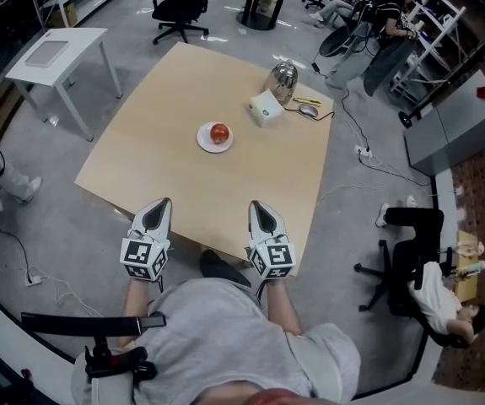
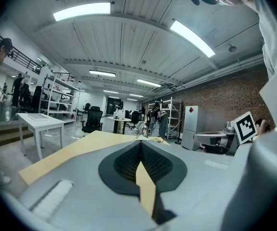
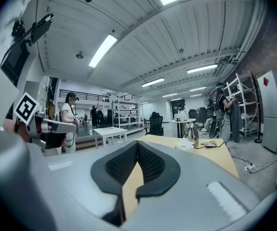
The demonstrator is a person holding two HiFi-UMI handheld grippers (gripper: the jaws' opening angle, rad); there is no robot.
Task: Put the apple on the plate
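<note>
Worktop (image 1: 183, 99) of pale wood stands on a grey floor (image 1: 343, 192), with a white side table (image 1: 56, 51) far left. The apple (image 1: 219, 132) sits on the plate (image 1: 203, 142) mid-worktop, and a kettle (image 1: 282, 80) stands far right. The left tongs (image 1: 164, 202) and right tongs (image 1: 256, 206) hover at the near edge, both clenched and empty.

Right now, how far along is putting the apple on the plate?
Done: the apple sits on the white plate in the middle of the table. In hand: nothing; the left gripper and right gripper are both shut and empty, at its near edge. Left: nothing visible; the job looks finished.
</note>
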